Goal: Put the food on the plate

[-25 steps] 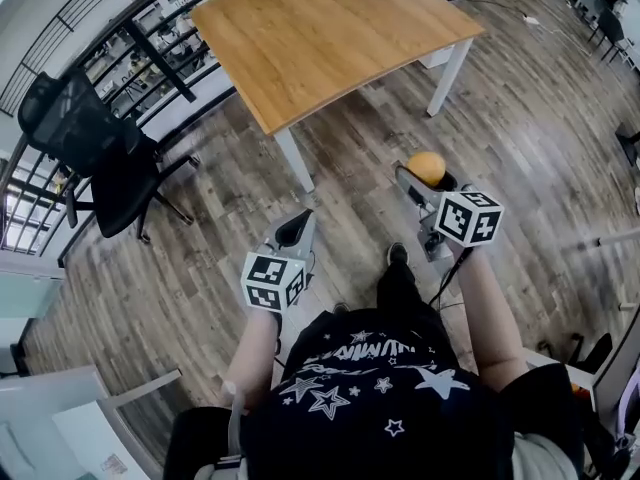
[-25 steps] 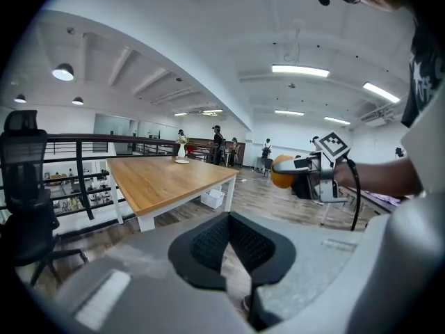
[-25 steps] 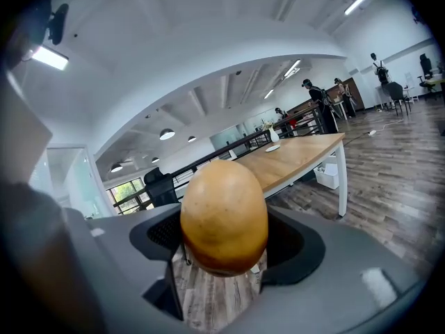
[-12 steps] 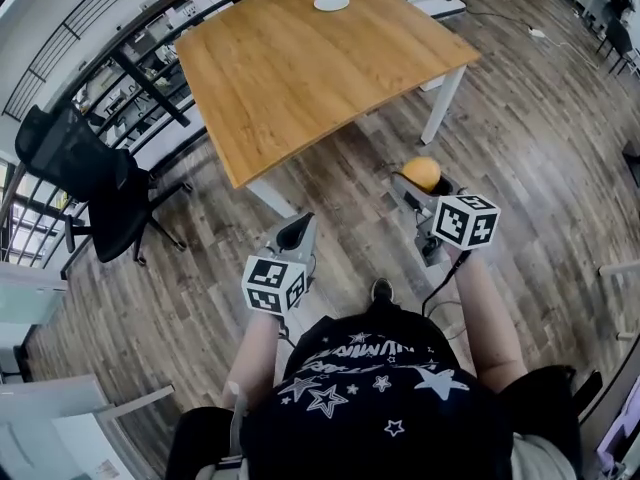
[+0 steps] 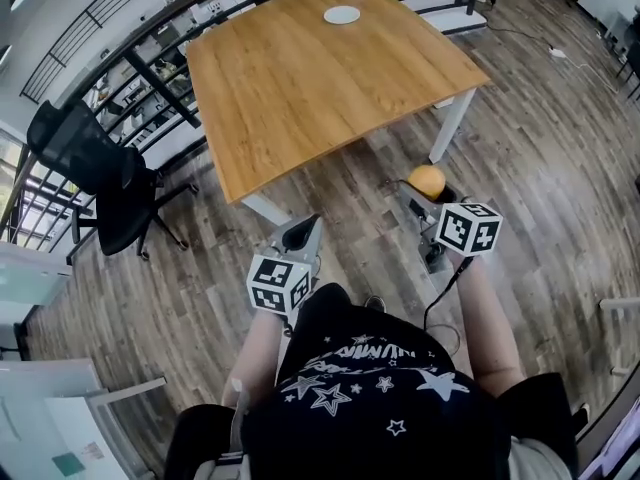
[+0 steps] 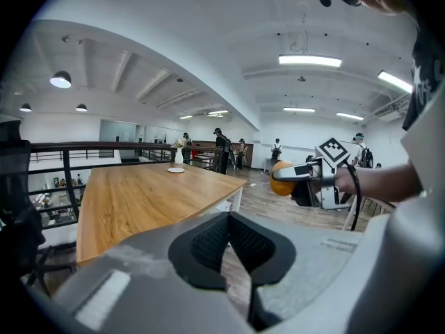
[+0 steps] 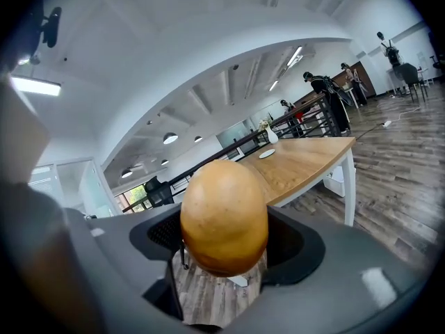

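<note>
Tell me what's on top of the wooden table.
A small white plate near the table's far end and a white vase at its far edge. In the head view nothing covers the tabletop.

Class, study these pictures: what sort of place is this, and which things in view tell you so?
Probably an open-plan office or shared workspace: a large wooden table, a black office chair nearby, and long strip lights on the ceiling.
</note>
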{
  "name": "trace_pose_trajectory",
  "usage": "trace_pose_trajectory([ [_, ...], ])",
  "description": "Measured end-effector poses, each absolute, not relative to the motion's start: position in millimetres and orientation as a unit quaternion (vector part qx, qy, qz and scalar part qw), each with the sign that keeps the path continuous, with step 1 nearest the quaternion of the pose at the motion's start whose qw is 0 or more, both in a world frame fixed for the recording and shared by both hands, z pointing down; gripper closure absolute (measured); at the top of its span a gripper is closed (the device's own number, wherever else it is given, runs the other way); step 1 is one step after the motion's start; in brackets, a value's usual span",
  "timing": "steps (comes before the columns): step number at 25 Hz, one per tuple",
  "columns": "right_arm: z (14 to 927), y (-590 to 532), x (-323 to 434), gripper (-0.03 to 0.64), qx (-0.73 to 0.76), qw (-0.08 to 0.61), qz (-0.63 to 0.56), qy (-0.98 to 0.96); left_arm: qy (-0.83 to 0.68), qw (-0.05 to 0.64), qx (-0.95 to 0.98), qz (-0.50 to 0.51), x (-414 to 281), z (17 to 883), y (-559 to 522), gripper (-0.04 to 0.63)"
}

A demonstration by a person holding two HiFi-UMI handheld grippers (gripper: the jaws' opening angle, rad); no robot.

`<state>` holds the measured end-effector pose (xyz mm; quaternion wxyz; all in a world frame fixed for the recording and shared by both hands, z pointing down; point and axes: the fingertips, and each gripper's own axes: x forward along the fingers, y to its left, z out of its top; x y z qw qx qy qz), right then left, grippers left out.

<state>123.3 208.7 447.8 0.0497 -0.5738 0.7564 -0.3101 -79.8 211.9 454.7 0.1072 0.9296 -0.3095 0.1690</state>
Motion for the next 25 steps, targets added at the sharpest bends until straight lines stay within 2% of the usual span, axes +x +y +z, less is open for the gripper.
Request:
trace_pose_trajectory([
  [12, 470, 141, 164, 0.279, -0.583, 0.039, -0.331, 0.741, -0.312, 0.131, 0.927, 0.164, -48, 473, 118, 0.594],
  [25, 473, -46, 192, 0.279, -0.6, 0.016, -0.347, 0.721, -0.316, 0.139, 0.926, 0.152, -30, 466, -82, 0.594],
])
